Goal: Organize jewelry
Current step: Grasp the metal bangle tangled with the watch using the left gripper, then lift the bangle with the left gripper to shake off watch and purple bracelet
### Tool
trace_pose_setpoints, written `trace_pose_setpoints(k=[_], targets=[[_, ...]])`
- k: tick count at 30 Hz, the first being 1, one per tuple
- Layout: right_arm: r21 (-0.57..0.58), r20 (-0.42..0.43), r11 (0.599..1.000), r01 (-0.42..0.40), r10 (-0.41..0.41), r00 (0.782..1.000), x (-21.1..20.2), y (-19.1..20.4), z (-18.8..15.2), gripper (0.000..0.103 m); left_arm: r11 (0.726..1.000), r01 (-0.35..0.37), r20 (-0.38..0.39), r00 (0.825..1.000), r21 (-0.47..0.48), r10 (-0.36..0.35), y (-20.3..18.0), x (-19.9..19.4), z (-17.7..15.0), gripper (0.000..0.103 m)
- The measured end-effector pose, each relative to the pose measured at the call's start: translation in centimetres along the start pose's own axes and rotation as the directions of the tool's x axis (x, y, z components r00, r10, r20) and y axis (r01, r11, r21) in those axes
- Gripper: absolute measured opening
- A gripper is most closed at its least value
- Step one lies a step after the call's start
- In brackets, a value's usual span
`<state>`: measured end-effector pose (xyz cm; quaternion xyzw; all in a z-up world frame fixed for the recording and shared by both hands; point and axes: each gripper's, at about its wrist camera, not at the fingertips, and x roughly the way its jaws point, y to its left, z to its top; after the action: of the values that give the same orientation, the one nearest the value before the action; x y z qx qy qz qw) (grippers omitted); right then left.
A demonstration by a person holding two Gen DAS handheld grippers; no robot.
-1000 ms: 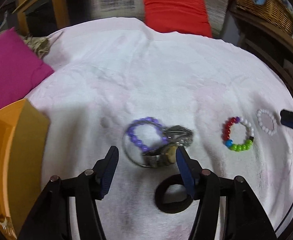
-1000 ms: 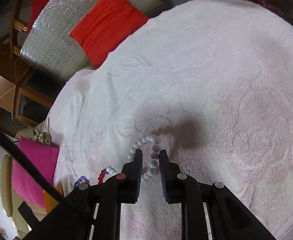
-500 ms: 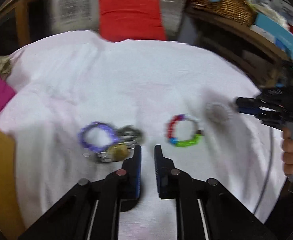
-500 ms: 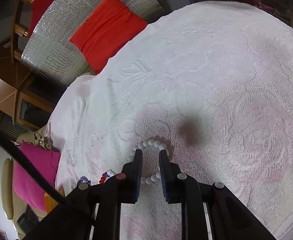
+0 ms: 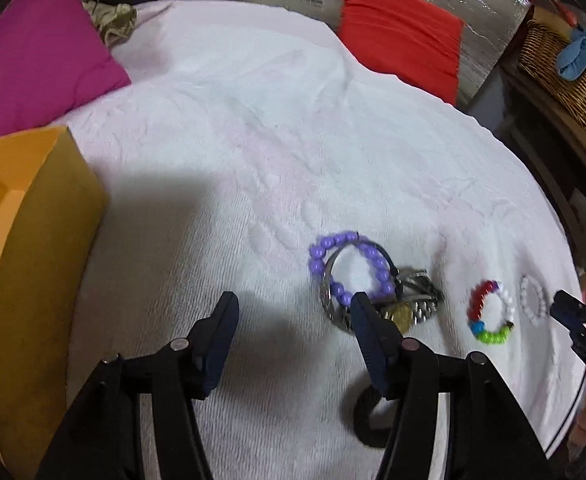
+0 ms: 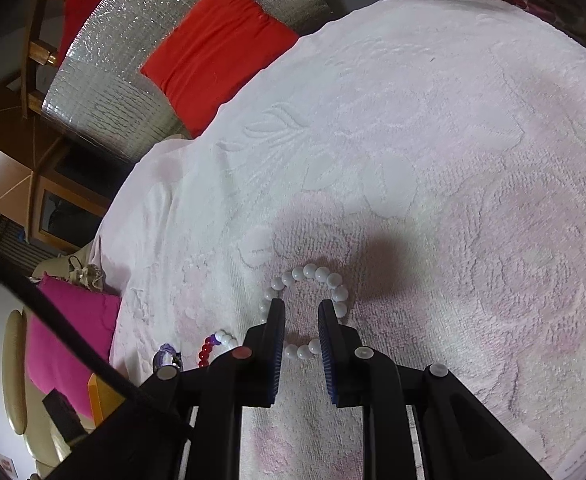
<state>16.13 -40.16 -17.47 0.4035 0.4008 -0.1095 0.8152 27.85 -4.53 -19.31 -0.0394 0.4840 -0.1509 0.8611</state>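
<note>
The orange box [image 5: 21,240] stands well left of the left gripper [image 5: 293,312], whose jaws gape empty, the purple bead bracelet [image 5: 349,268] just ahead-right. The right gripper [image 6: 301,312], narrowly parted, straddles the white bead bracelet [image 6: 313,292], gripping nothing, nearest.

Box [image 5: 33,248] sits at left edge of the towel-covered table [image 5: 253,120]. Beaded bracelet [image 5: 349,268] overlaps a wristwatch [image 5: 409,308] near centre; hair tie [image 5: 367,412] lies in front of them. Right of the watch: multi-bead bracelet [image 5: 491,312], then pearl bracelet [image 5: 533,298]. Two cushions [image 5: 41,52] [image 5: 401,48] lie at the far edge.
</note>
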Motion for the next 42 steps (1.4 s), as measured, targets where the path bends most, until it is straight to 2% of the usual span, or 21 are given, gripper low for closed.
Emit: trace_pose_setpoints(k=[3, 5, 7, 10, 12, 16, 18, 22, 25, 28, 32, 34, 37, 40, 42], targets=[[0.003, -0.002, 1.000, 0.004, -0.004, 1.000, 0.1, -0.1, -0.1, 0.020, 0.998, -0.027, -0.016, 0.999, 0.058, 0.028, -1.4, 0.8, 0.1, 0.058], [0.011, -0.007, 1.000, 0.002, -0.002, 1.000, 0.1, -0.2, 0.0, 0.020, 0.993, -0.044, -0.012, 0.999, 0.112, 0.046, -2.2, 0.9, -0.2, 0.052], [0.016, -0.011, 1.000, -0.002, 0.002, 1.000, 0.2, -0.4, 0.0, 0.020, 0.992, -0.015, -0.020, 1.000, 0.124, 0.018, -2.6, 1.0, -0.3, 0.026], [0.017, -0.012, 1.000, 0.000, 0.001, 1.000, 0.2, -0.4, 0.1, 0.020, 0.993, -0.013, -0.013, 1.000, 0.114, 0.015, -2.6, 1.1, -0.2, 0.019], [0.015, -0.015, 1.000, 0.001, -0.001, 1.000, 0.3, -0.5, 0.1, 0.020, 0.994, -0.005, -0.002, 1.000, 0.113, 0.005, -2.8, 0.9, -0.2, 0.010], [0.015, -0.014, 1.000, 0.006, -0.006, 1.000, 0.2, -0.6, 0.2, 0.020, 0.990, 0.042, 0.044, 0.998, 0.134, -0.048, -3.2, -0.4, 0.1, 0.007], [0.020, -0.010, 1.000, 0.006, -0.006, 1.000, 0.2, -0.7, 0.3, 0.020, 0.985, 0.088, 0.060, 0.993, 0.145, -0.098, -3.4, -1.5, 0.2, 0.007], [0.025, -0.009, 1.000, 0.007, -0.006, 1.000, 0.2, -0.8, 0.3, 0.020, 0.978, 0.120, 0.102, 0.985, 0.169, -0.138, -3.4, -3.7, 0.1, 0.007], [0.024, -0.011, 1.000, 0.006, -0.006, 1.000, 0.3, -0.7, 0.2, 0.020, 0.976, 0.103, 0.156, 0.979, 0.189, -0.134, -3.3, -5.8, 0.1, 0.007], [0.022, -0.008, 1.000, 0.008, -0.007, 1.000, 0.3, -0.6, 0.2, 0.020, 0.978, 0.127, 0.172, 0.973, 0.163, -0.155, -2.2, -7.5, 0.1, 0.007], [0.024, -0.004, 1.000, 0.007, -0.007, 1.000, 0.3, -0.5, 0.2, 0.020, 0.969, 0.187, 0.217, 0.951, 0.163, -0.220, -0.6, -10.3, -0.2, 0.004], [0.024, -0.002, 1.000, 0.010, -0.010, 1.000, 0.3, -0.5, 0.2, 0.020, 0.962, 0.214, 0.216, 0.944, 0.169, -0.248, 0.0, -11.2, -0.5, 0.004], [0.030, -0.003, 0.999, 0.012, -0.012, 1.000, 0.4, -0.6, 0.2, 0.020, 0.972, 0.146, 0.205, 0.961, 0.186, -0.184, 0.6, -11.0, -0.8, 0.004], [0.030, -0.005, 0.999, 0.013, -0.013, 1.000, 0.5, -0.4, 0.2, 0.020, 0.988, 0.032, 0.141, 0.989, 0.152, -0.054, 1.6, -8.8, -0.6, 0.004], [0.029, -0.010, 1.000, 0.012, -0.012, 1.000, 0.7, -0.3, 0.2, 0.020, 0.990, -0.038, 0.092, 0.995, 0.133, 0.025, 2.0, -7.3, -0.6, 0.004]])
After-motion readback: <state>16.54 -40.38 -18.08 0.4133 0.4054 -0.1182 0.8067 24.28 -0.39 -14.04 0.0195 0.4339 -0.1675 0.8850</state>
